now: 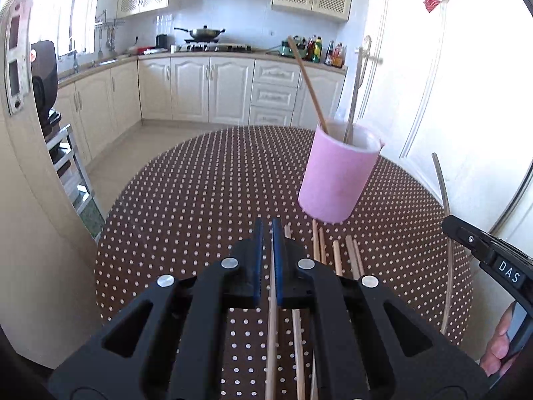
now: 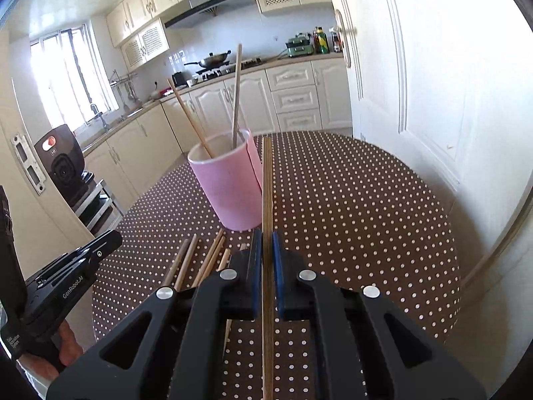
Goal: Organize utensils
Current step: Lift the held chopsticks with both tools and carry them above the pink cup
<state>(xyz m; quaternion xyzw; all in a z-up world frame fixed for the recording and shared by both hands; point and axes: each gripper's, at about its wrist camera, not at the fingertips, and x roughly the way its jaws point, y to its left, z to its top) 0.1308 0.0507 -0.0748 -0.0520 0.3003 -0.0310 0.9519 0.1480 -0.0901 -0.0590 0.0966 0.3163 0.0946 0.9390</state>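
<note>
Chopsticks are the matter in hand, and we take the pink cup [image 2: 230,180] on the dotted tablecloth [image 2: 349,206] as our landmark.

Nearest to us, on the near side of the cup, the left gripper [image 1: 267,233] has its blue pads pressed together on a pale wooden chopstick [image 1: 271,326], which runs back beneath the tool toward the camera. We cannot see its far tip beyond the pads. To the right of the cup, the right gripper [image 2: 265,243] is clamped on a darker chopstick [image 2: 266,180] that stands well forward of the pads, its tip reaching about level with the cup's rim and passing just beside the cup wall. Whether it touches the wall we cannot tell.

Just in front of the cup, a loose group of chopsticks [image 2: 203,260] lies flat on the cloth, fanned and unsorted. We count at least five, though the tools hide parts of them.

In the cup itself, two chopsticks [image 2: 237,93] already stand leaning against the rim, one to each side.

Our judgement: the task is under way but short of halfway. Two pieces are stowed, two are in the grippers and not yet over the opening, and the pile on the cloth remains to be collected.
</note>
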